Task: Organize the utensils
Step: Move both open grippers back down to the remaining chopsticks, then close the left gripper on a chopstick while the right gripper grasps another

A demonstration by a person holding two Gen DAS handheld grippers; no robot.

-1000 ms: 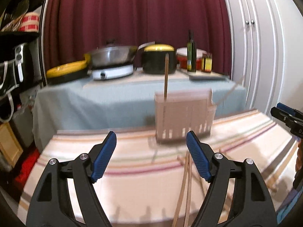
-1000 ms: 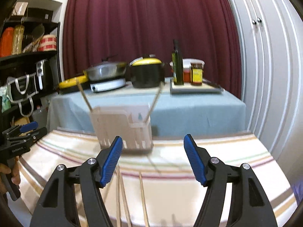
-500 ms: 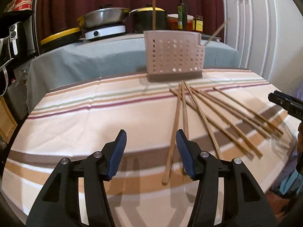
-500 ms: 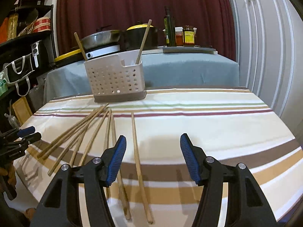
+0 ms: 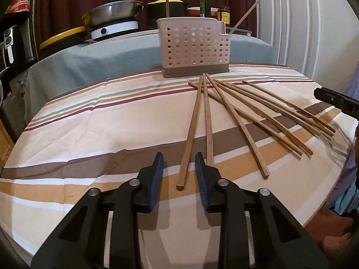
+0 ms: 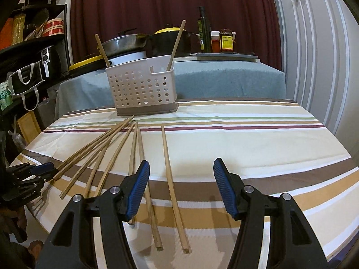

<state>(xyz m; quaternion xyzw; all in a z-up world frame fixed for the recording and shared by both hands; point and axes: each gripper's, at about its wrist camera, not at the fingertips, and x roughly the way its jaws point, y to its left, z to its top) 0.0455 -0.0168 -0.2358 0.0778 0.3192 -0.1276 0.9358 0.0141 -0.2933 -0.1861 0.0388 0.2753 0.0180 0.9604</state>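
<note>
Several wooden chopsticks [image 5: 233, 114] lie fanned on the striped tablecloth [image 5: 89, 123] in front of a pale perforated utensil caddy [image 5: 194, 47]. Two more chopsticks [image 6: 176, 44] stand in the caddy [image 6: 141, 89]. My left gripper [image 5: 179, 174] hangs low over the cloth, open but narrowed, and the near end of one chopstick [image 5: 189, 139] lies between its blue pads [image 5: 157, 179]. My right gripper [image 6: 181, 177] is wide open above the near ends of the chopsticks [image 6: 167, 157], holding nothing. Each gripper also shows at the edge of the other's view: the right gripper [image 5: 334, 99], the left gripper [image 6: 29, 174].
Behind the table stands a second table with a grey-blue cloth [image 6: 224, 78] carrying pots, a pan [image 5: 114, 15], an oil bottle [image 6: 203, 29] and a jar. White cupboard doors [image 6: 314, 44] are on the right, a dark shelf [image 6: 33, 51] on the left.
Both grippers have dropped from facing the caddy to just above the table. The left jaws have narrowed around the end of one chopstick. The right gripper stays wide open.
</note>
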